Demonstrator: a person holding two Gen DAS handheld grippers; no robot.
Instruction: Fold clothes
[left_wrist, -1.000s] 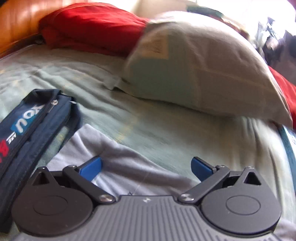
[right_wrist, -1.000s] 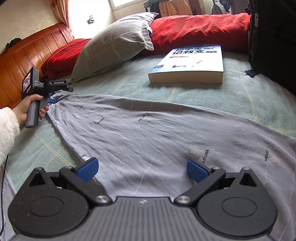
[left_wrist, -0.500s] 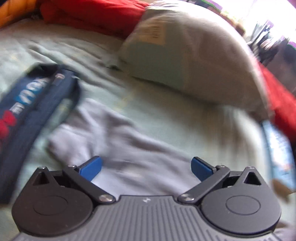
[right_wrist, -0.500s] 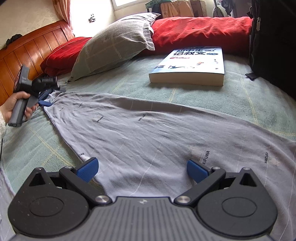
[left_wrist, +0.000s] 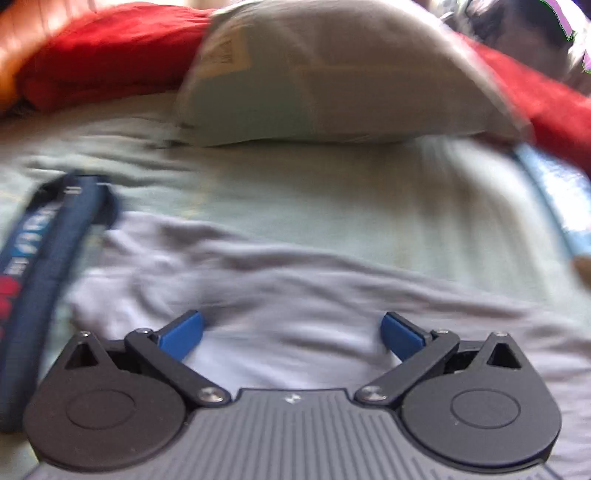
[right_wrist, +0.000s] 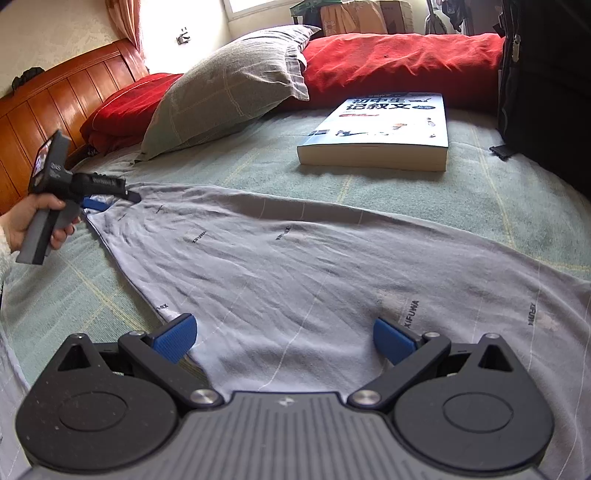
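A grey garment (right_wrist: 295, 266) with small printed words lies spread flat on the green bed sheet (right_wrist: 369, 184). My right gripper (right_wrist: 284, 336) is open, its blue pads low over the garment's near edge. My left gripper (left_wrist: 291, 332) is open over the garment's far left corner (left_wrist: 229, 280), which looks rumpled. In the right wrist view the left gripper (right_wrist: 107, 197) is held in a hand at that corner. Nothing is gripped.
A grey pillow (right_wrist: 225, 92) and red bedding (right_wrist: 399, 62) lie at the back. A thick book (right_wrist: 380, 129) rests on the sheet beyond the garment. A dark bag (right_wrist: 546, 92) stands at the right. A navy strap (left_wrist: 40, 266) lies left of the garment. Wooden headboard (right_wrist: 55, 107) at left.
My left gripper has shifted right along the garment's corner and swung its view toward the pillow; its frame is blurred. The right gripper has stayed still.
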